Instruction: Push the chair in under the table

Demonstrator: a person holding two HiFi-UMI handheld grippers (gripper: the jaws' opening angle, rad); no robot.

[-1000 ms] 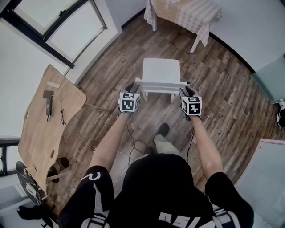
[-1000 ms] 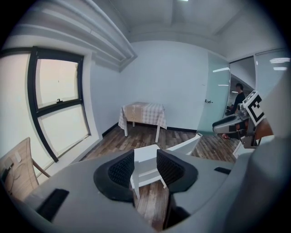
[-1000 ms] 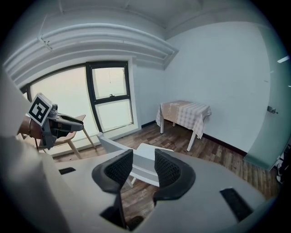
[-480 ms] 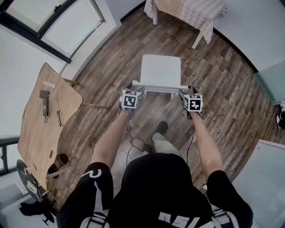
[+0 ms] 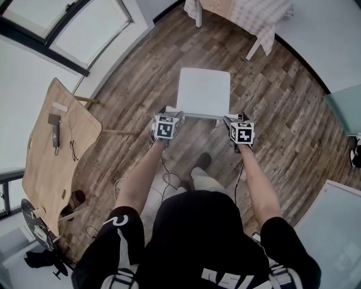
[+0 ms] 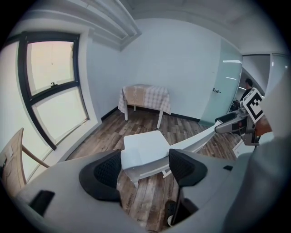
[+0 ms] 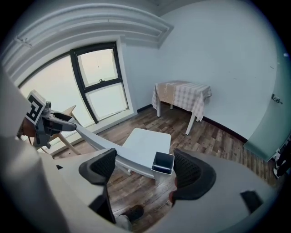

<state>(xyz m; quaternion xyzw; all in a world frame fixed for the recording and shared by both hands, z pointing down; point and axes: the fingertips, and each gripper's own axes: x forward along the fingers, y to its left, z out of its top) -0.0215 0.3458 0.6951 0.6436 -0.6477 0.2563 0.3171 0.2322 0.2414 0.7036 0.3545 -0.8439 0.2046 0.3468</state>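
Head view: white chair (image 5: pixel 204 90) stands out in the open on the dark plank floor (image 5: pixel 282 113), well apart from the cloth-covered bench (image 5: pixel 248 17) at the frame's top. The seat faces away from the person, toward that bench, and the backrest is nearest the person. The top rail (image 5: pixel 200 114) has its long axis running left to right, from the left tool (image 5: pixel 168 113) at one end to the right tool (image 5: pixel 237 118) at the other. Only this view shows both bare forearms, a shoe (image 5: pixel 204 162) just behind the chair, and a plywood bench (image 5: pixel 51 169) by the window (image 5: pixel 67 28), carrying a small dark device and a cable. Left tool view: jaws wide, just been opening. The rail's left corner shows between the black ribbed pads (image 6: pixel 107 175), unclamped. This view alone shows a frosted glass door (image 6: pixel 227 86). Right tool view: jaws wide, likewise just been opening, and the rail's right end sits between them with a gap on each side. Only here does that end read as a hollow square tube. The seat is flat, smooth and squarish; the bench cloth is checked beige and white.
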